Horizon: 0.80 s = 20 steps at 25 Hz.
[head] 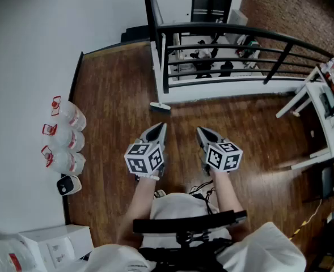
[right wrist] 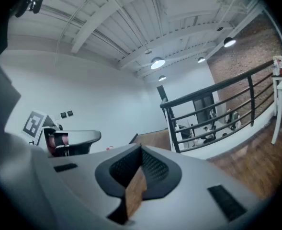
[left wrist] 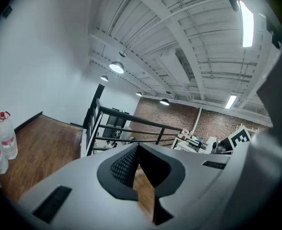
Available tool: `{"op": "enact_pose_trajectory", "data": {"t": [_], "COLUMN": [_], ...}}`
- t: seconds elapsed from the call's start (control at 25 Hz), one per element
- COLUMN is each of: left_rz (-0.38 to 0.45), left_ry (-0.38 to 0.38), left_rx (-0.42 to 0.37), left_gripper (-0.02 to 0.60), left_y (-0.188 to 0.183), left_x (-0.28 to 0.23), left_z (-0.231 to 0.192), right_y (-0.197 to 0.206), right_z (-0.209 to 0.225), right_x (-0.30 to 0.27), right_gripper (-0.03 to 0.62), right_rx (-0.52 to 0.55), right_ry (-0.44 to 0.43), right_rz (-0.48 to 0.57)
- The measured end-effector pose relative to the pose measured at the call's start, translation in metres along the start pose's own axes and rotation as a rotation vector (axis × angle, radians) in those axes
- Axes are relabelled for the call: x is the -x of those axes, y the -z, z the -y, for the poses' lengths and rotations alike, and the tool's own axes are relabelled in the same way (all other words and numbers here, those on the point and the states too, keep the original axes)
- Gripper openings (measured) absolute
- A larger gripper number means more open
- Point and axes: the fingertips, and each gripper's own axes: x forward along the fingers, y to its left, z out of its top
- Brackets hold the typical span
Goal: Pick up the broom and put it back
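The broom (head: pixel 160 107) stands on the wooden floor by the black railing's corner post. Its small pale head rests on the boards and its dark handle runs up and away towards the top of the head view. My left gripper (head: pixel 162 127) hovers just short of the broom head, pointing at it, shut and with nothing in it. My right gripper (head: pixel 202 131) is level beside it to the right, also shut and empty. In the left gripper view the left gripper (left wrist: pixel 138 146) shows its tips meeting, and the right gripper (right wrist: pixel 141 148) looks the same in its own view. Neither gripper view shows the broom.
Three large water bottles (head: pixel 70 135) with red handles lie along the left wall, with a small white device (head: pixel 68 185) below them. A black railing (head: pixel 240 44) closes off the far side. White tables (head: pixel 325 118) stand at the right and a white box (head: pixel 59 245) at the lower left.
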Motion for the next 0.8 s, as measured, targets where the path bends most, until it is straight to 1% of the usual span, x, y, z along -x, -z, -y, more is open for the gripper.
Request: {"op": "enact_pose_trajectory", "data": {"t": [0.24,0.52,0.68,0.8], "left_rz": [-0.004,0.001,-0.015,-0.029], "left_ry": [0.012,0.021,0.032,0.038], "left_rx": [-0.002,0.001,0.007,0.017], "left_gripper": [-0.006,-0.006,-0.006,-0.006], "left_y": [-0.004,-0.008,-0.003,0.002], "left_x": [0.003,0.021,0.031,0.033], "left_z": [-0.015,-0.051,-0.065,-0.076], "right_y": [0.001,0.009,0.020,0.025], "right_z": [-0.008,-0.033,-0.048,-0.047], "right_x": [-0.013,-0.031,-0.033,-0.036], "right_gripper": [0.005,0.005,0.005,0.005], "right_rx": [0.002,0.007,0.007,-0.007], "right_ry": [0.018,0.038,0.062,0.087], "right_rz": [0.004,0.013,0.011,0.011]}}
